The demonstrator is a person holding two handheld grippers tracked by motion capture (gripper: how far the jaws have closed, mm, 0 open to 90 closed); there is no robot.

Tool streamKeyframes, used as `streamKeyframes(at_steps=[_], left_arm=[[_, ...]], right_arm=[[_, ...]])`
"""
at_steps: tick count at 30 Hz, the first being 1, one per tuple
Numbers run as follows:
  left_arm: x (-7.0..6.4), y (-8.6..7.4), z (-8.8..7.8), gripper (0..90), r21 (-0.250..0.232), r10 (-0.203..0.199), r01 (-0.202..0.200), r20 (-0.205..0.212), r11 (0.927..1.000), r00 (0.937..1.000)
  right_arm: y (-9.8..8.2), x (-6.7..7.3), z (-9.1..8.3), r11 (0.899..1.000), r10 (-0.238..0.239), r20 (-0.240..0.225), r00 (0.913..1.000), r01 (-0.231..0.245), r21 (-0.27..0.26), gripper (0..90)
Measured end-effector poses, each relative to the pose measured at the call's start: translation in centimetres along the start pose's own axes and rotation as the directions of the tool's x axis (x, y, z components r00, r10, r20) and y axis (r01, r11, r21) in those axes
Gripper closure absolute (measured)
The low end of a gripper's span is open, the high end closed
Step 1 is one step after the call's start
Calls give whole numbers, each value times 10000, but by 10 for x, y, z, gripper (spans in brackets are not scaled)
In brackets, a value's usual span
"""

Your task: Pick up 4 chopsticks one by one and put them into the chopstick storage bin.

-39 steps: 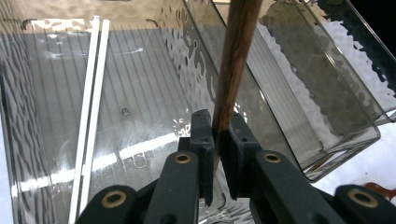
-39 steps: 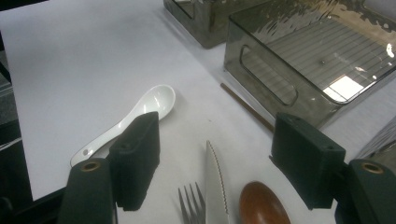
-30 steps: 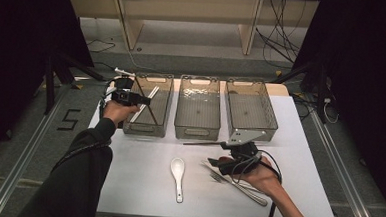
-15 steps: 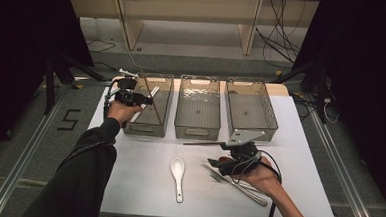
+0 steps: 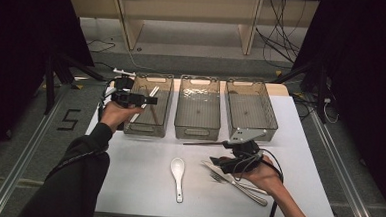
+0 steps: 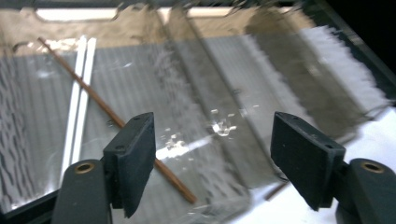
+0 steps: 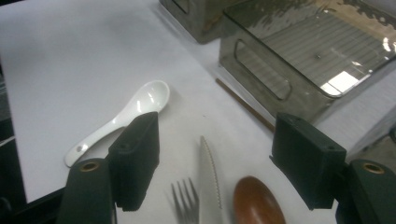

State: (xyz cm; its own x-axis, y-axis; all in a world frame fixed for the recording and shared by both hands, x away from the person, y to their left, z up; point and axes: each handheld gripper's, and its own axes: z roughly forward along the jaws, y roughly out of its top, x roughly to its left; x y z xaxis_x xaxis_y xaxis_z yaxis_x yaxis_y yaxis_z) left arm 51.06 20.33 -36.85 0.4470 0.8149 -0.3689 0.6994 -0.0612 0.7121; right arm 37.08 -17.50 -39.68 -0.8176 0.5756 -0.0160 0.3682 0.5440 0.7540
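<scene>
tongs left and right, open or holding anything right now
left tongs: open, jaws just opened, nothing between them, over the left bin.
right tongs: open, holding nothing.

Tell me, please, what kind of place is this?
Probably a lab or recording studio, not a kitchen: black curtains surround the white table, loose cables lie on the floor, and cutlery is sorted into clear bins.

White table (image 5: 127,185) with three bins and loose cutlery

Three clear bins stand in a row at twelve o'clock: left bin (image 5: 148,131), middle bin (image 5: 196,133), right bin (image 5: 252,129). A white spoon (image 5: 178,172) lies at six o'clock; a fork (image 5: 239,186), knife (image 5: 213,167) and brown chopstick (image 5: 201,142) lie toward four o'clock.
</scene>
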Motion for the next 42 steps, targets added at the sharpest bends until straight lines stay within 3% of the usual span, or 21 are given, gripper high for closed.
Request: streamKeyframes(at_steps=[8,13,19,23,30,34,37,42], left_arm=[[-25,-26,-39,243,-789,774,-727,588,9942,9953],[-33,-48,-55,212,-1051,1140,-1055,793,9889,9903],[-43,-79,-60,183,-935,1576,-1493,885,9844,9835],[-49,-96,-63,177,-1015,1980,-1890,881,9767,9762],[-57,-118,-70,173,-1337,2190,-2052,984,9696,9708],[-60,-125,-75,173,-1427,2511,-2376,853,9608,9642],[-60,-128,-77,173,-1545,2412,-2260,876,9618,9665],[-60,-133,-74,173,-1322,2457,-2334,859,9634,9655]], right_arm=[[-5,-27,6,9985,253,839,9962,-292,455,325],[-7,-38,17,9961,242,1038,9943,-328,822,310],[-9,-49,38,9878,121,1157,9932,-298,1526,295],[-11,-55,49,9825,63,1197,9928,-284,1843,294],[-16,-68,61,9756,130,1318,9912,-415,2154,295],[-18,-71,66,9730,125,1271,9918,-413,2269,302],[-18,-71,70,9717,62,1226,9924,-349,2337,307],[-17,-72,78,9682,-16,1117,9937,-265,2489,316]])
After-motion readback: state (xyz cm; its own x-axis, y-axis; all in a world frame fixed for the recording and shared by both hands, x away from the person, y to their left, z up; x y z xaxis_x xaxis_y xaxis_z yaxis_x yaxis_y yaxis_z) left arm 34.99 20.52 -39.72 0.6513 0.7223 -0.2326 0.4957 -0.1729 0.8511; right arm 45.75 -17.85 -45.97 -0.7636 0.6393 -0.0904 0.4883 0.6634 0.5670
